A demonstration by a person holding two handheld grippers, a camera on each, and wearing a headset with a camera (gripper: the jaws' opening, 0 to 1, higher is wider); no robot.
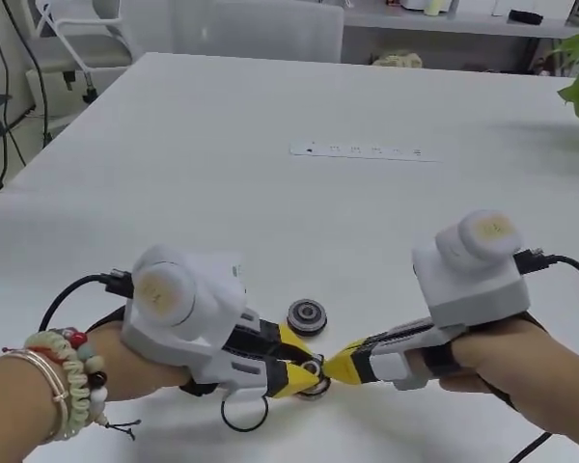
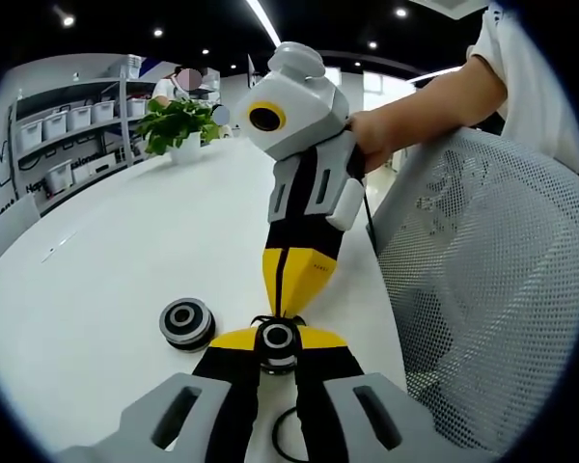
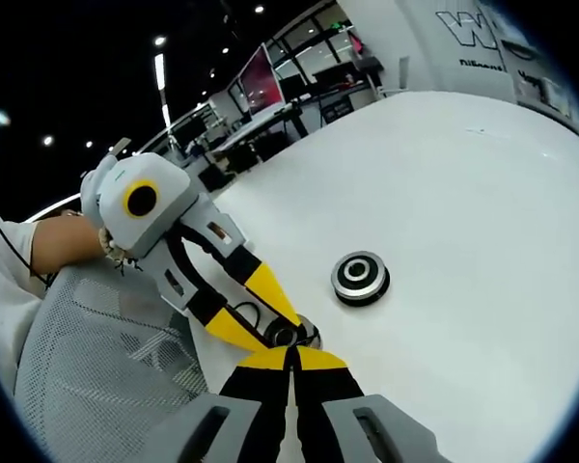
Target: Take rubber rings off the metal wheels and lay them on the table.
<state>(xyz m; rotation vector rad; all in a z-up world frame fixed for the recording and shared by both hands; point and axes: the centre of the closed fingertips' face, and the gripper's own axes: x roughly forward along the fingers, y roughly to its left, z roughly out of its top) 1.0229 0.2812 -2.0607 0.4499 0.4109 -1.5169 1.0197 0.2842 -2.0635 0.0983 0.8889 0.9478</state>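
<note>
The job looks roughly a third done. Furthest left, a loose rubber ring point(image 1: 243, 415) already lies flat on the desk point(image 1: 270, 193), close to the near edge and partly tucked under the left gripper point(image 1: 307, 368). It is a thin black loop with no wheel inside it, so one ring seems to be off and laid down. Next comes the clamped wheel point(image 2: 277, 344), a small metal wheel held between the left gripper's yellow-tipped jaws, which press on its two sides just above the desk near that same edge. Its ring is the one in hand. In the left gripper view, dark strands appear to spread at the wheel's top, which may be the ring being lifted from its groove, though they are too fine to be sure. A little further in from the near edge sits the second wheel point(image 1: 307, 316), flat on the desk and apart from both grippers, with its black rubber ring still seated and untouched. On the right, the right gripper point(image 3: 291, 353) has its jaws brought together, tips touching the clamped wheel's rim. What is left is to free this ring, lay it down, and then strip the second wheel.
</note>
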